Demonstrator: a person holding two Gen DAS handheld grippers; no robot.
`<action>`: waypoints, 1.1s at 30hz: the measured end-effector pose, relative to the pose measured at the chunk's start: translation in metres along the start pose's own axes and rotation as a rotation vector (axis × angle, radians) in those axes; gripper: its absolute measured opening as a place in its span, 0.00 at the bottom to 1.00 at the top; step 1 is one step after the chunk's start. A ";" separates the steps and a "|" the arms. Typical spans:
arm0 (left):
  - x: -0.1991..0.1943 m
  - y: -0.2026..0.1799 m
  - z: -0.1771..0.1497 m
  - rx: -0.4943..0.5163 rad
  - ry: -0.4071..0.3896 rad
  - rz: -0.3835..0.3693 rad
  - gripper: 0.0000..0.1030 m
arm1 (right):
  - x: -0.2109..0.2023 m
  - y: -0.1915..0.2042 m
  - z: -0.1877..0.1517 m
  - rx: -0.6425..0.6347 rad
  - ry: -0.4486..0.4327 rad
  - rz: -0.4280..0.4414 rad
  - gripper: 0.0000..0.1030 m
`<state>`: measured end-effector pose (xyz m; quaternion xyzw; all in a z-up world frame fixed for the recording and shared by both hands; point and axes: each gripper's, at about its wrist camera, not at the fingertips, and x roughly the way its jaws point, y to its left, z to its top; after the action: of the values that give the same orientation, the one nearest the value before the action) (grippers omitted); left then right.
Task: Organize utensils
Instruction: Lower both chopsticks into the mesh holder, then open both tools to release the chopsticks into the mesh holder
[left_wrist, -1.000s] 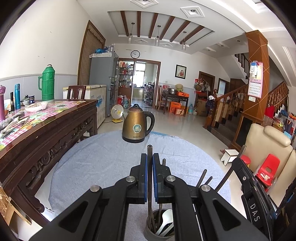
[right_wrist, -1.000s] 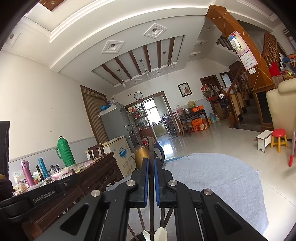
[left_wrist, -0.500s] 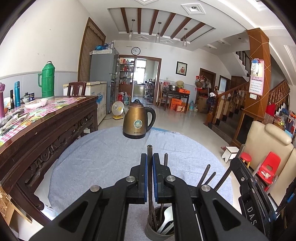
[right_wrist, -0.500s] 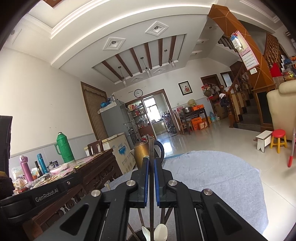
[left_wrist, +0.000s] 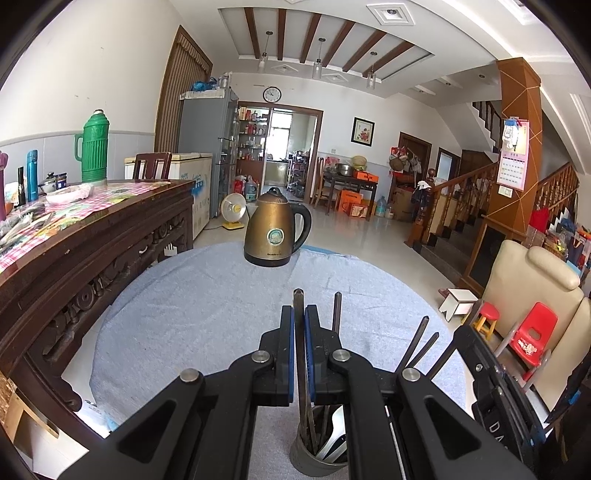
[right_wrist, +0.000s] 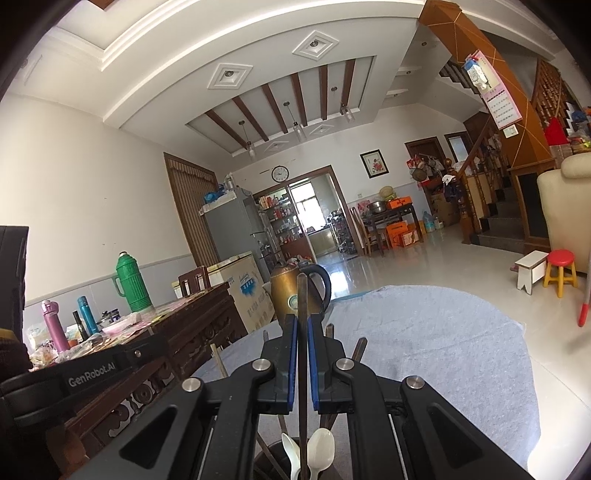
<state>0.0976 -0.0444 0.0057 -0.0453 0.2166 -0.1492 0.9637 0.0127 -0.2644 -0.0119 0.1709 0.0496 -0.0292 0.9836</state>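
1. The left gripper (left_wrist: 300, 314) is closed on a dark chopstick (left_wrist: 297, 299). The stick stands upright between the blue pads, and its top rises a little above the fingertips.
2. The lower end of this chopstick goes down into a grey metal cup (left_wrist: 303, 459), at 6 o'clock in the left wrist view. The cup stands on the blue-grey cloth (left_wrist: 207, 302) of the round table.
3. Other dark chopsticks (left_wrist: 416, 341) lean out of the cup toward 1 o'clock, and a white spoon (left_wrist: 337, 424) lies inside it.
4. The right gripper (right_wrist: 301, 325) is also closed, on a second dark stick (right_wrist: 302, 295), held upright between its pads.
5. Under the right gripper, at 6 o'clock, two white spoons (right_wrist: 321, 452) stick up from the cup, whose rim is mostly hidden in that view.
6. A bronze kettle (left_wrist: 275, 232) stands on the far edge of the cloth, at 12 o'clock, well apart from the cup.
7. A carved wooden sideboard (left_wrist: 85, 243) with a green thermos (left_wrist: 94, 147) is at 9 o'clock.
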 end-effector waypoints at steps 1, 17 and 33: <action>0.001 0.001 -0.001 -0.002 0.003 -0.006 0.05 | 0.001 -0.001 0.000 0.001 0.007 0.003 0.06; 0.017 0.008 -0.014 0.001 0.127 -0.048 0.32 | 0.012 -0.008 -0.010 0.019 0.125 0.050 0.43; -0.025 0.020 -0.011 0.094 0.098 0.166 0.79 | -0.017 -0.039 0.021 0.034 0.131 -0.039 0.47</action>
<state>0.0762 -0.0181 0.0026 0.0257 0.2595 -0.0809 0.9620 -0.0056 -0.3068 -0.0037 0.1880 0.1166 -0.0378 0.9745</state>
